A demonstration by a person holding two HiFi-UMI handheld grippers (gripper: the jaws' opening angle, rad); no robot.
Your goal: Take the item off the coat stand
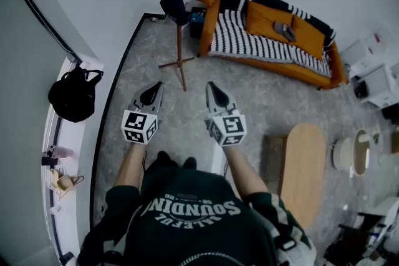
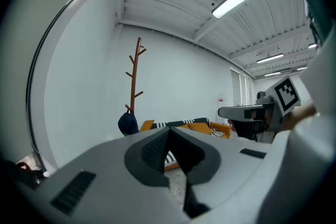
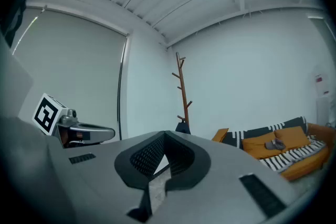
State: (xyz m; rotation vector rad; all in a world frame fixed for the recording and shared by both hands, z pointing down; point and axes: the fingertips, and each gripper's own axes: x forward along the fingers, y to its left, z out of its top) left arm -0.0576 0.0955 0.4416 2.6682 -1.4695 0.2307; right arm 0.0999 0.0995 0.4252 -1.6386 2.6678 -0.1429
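Observation:
A tall brown coat stand (image 1: 180,15) rises from the grey floor near the white wall. A dark cap (image 1: 174,6) hangs on one of its lower pegs. Both grippers are held side by side in front of me, well short of the stand and pointing toward it. My left gripper (image 1: 151,95) is shut with nothing in it, and so is my right gripper (image 1: 216,95). In the left gripper view the stand (image 2: 135,81) and cap (image 2: 127,124) lie ahead, left of the jaw tips. In the right gripper view the cap (image 3: 182,127) hangs just above the jaw tips.
An orange sofa (image 1: 274,34) with a striped blanket stands right of the coat stand. A black backpack (image 1: 73,95) sits on the window ledge at the left. A wooden oval table (image 1: 303,171) and white furniture (image 1: 374,71) are at the right.

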